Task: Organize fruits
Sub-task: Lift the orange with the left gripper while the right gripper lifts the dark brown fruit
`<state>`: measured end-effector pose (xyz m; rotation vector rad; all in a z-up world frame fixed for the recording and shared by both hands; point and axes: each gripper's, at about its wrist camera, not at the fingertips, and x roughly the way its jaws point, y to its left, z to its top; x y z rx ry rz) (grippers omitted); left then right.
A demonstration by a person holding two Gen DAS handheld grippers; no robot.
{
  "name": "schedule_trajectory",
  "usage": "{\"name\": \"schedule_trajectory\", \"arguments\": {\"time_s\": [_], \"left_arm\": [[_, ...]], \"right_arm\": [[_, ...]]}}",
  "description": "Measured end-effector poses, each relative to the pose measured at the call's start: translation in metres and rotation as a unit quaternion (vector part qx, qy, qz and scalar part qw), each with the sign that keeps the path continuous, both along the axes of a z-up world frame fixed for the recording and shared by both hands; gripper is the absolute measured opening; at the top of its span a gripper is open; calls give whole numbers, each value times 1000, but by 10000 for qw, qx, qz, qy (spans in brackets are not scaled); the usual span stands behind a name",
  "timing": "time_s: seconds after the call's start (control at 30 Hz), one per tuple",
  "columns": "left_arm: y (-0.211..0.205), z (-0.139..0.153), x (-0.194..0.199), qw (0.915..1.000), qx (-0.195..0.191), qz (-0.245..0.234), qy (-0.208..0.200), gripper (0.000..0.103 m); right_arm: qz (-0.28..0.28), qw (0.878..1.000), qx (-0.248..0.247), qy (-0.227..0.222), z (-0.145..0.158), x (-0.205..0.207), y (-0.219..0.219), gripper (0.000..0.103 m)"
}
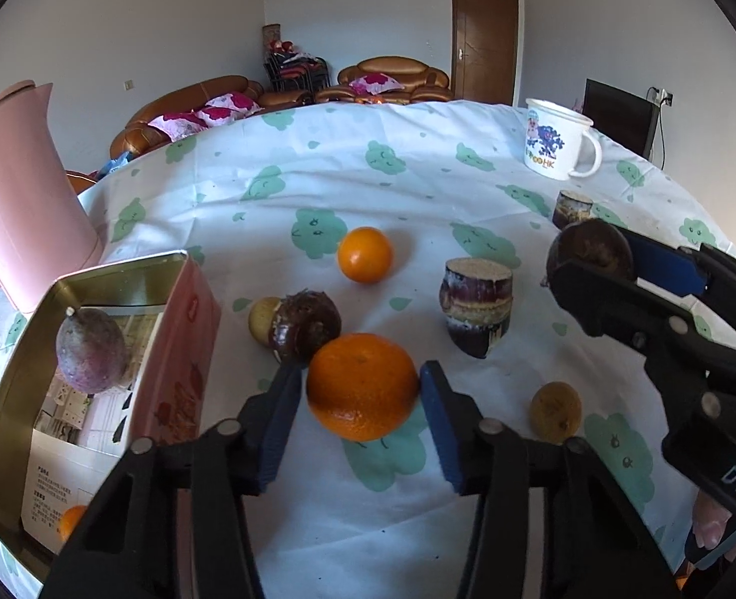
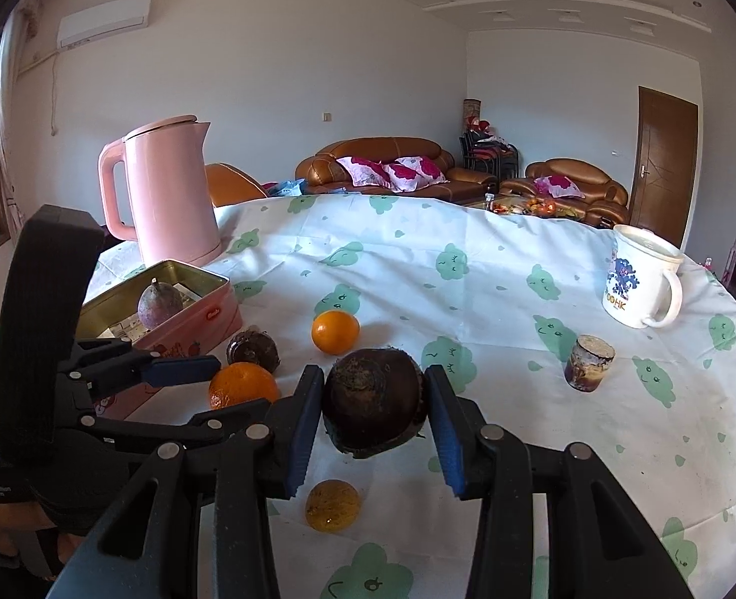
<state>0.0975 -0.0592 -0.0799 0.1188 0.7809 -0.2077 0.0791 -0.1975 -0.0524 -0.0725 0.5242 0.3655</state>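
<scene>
Two grippers are busy at once. The left gripper (image 1: 360,389) has its jaws pinching a big orange (image 1: 363,385) across the middle, near the front of the surface (image 1: 318,159); whether it has left the cloth I cannot tell. The right gripper (image 2: 374,409) has its jaws clamped on a dark round fruit (image 2: 374,402), held off the cloth to the right.

Handling guess: the orange looks firm with a springy peel, light, and apt to roll, so a grip across the widest part suits it. The dark fruit looks hard and rough-skinned, less slippery, but its skin may flake.

The open pink tin (image 1: 13,379) sits near left with a purple fruit (image 1: 91,352) already in it, likely the drop spot. Its near wall is right beside the left jaws, so the orange needs lifting over the rim.

In the way: a dark bulb (image 1: 305,327) just behind the orange, touching a small yellow fruit (image 1: 260,319). Further off: a second orange (image 1: 365,254), a sugarcane chunk (image 1: 478,307), a brownish fruit (image 1: 555,409) near right, another cane piece (image 2: 590,362), a mug (image 1: 557,140) far right and a pink kettle (image 1: 13,189) far left.
</scene>
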Motion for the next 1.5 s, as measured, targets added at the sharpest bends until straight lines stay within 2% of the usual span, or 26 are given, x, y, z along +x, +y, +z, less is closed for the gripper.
{"name": "schedule_trajectory", "arguments": {"time_s": [0.4, 0.83, 1.5], "left_arm": [[5, 10, -11, 9992, -161, -41, -372, 48], [12, 21, -24, 9961, -210, 122, -854, 48], [16, 30, -38, 9907, -252, 233, -1320, 48]], "right_arm": [[5, 9999, 85, -63, 2, -1, -4, 43], [46, 9998, 140, -155, 3, -3, -5, 43], [96, 9990, 213, -371, 6, -12, -8, 43]]}}
